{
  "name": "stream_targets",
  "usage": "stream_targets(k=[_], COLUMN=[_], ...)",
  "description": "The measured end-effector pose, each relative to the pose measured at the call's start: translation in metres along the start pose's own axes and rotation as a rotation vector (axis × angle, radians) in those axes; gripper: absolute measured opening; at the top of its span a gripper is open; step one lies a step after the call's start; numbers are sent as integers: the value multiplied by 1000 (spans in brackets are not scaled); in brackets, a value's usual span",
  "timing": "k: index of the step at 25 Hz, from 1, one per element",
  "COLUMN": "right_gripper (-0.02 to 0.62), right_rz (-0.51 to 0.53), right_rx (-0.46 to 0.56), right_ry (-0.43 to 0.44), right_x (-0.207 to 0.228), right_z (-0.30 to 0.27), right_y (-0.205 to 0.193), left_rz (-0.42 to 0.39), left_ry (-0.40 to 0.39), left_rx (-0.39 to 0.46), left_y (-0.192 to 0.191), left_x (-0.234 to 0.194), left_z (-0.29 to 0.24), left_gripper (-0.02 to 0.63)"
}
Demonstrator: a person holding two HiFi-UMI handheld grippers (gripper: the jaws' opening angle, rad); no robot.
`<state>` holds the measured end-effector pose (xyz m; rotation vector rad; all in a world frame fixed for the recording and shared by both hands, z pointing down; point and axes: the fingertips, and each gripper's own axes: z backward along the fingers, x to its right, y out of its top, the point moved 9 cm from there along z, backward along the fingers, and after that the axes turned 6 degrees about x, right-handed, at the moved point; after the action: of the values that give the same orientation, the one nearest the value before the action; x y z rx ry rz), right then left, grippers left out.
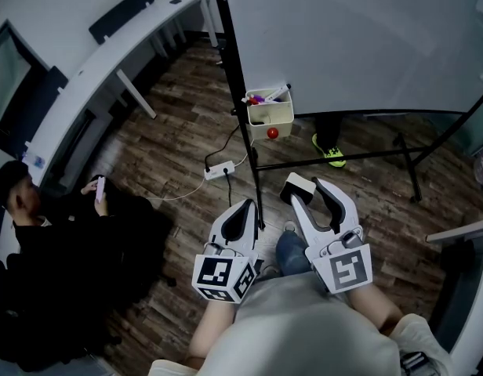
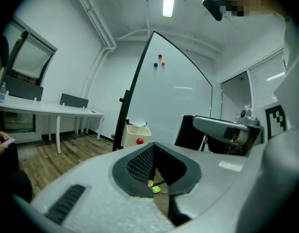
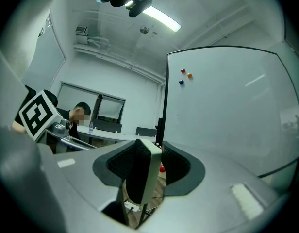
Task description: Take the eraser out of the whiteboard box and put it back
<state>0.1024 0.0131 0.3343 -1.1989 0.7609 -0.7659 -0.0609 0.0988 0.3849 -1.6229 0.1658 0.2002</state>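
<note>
The cream whiteboard box hangs on the whiteboard's lower left corner, with markers in it and a red magnet on its front. My right gripper is below and in front of the box, shut on the eraser, a white block with a dark felt side. In the right gripper view the eraser stands upright between the pads. My left gripper is beside the right one, shut and holding nothing. Ahead of it in the left gripper view hangs the box.
A person sits at the left with a phone. A long white desk runs along the far left wall. A power strip and its cable lie on the wood floor by the whiteboard's black stand. A green shoe shows behind the board.
</note>
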Motion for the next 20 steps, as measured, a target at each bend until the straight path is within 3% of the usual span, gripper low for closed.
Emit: stream_targets(k=[20], right_gripper=[175], right_rz=[6], right_rx=[-7], right_ry=[0], right_x=[21], right_z=[-37], right_y=[-9], left_rz=[16], left_ry=[-6], left_rx=[-11], left_y=[5], left_x=[-22], left_z=[-37], left_gripper=[0])
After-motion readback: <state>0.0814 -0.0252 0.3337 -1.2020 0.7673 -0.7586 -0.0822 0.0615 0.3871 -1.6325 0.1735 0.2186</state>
